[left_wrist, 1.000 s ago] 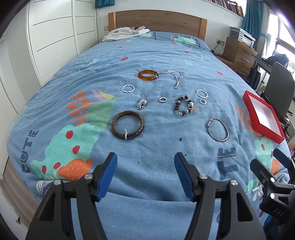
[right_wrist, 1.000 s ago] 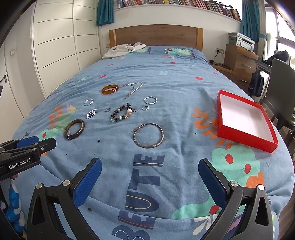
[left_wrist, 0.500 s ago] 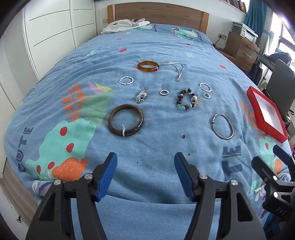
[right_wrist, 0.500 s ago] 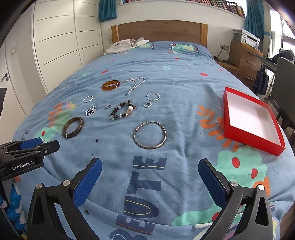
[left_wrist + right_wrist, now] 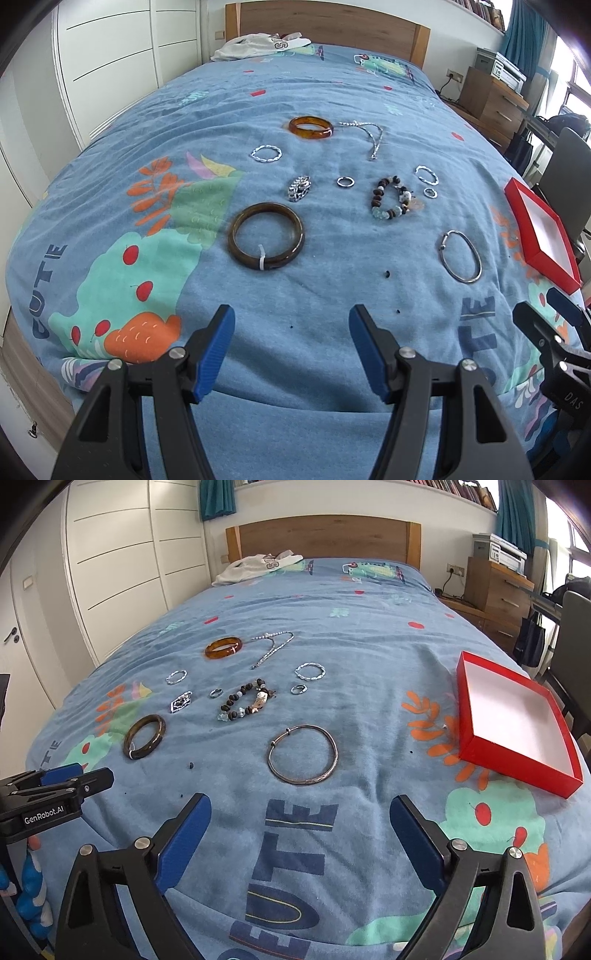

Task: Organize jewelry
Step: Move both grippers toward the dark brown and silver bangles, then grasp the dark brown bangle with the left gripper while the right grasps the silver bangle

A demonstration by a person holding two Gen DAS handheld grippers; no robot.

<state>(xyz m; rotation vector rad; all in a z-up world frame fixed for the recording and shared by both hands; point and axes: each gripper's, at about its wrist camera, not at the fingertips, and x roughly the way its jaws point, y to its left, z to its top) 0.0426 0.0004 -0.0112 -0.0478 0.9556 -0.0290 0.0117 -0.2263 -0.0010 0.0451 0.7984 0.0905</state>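
Silver chain (image 5: pixel 273 648) lies bent, long leg toward headboard-right; box (image 5: pixel 517 760) empty.

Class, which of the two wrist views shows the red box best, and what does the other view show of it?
The right wrist view: the red box lies fully in frame, open, with its white inside empty. The left wrist view catches the box only at the right edge, squashed by the fisheye, most of its inside foreshortened.
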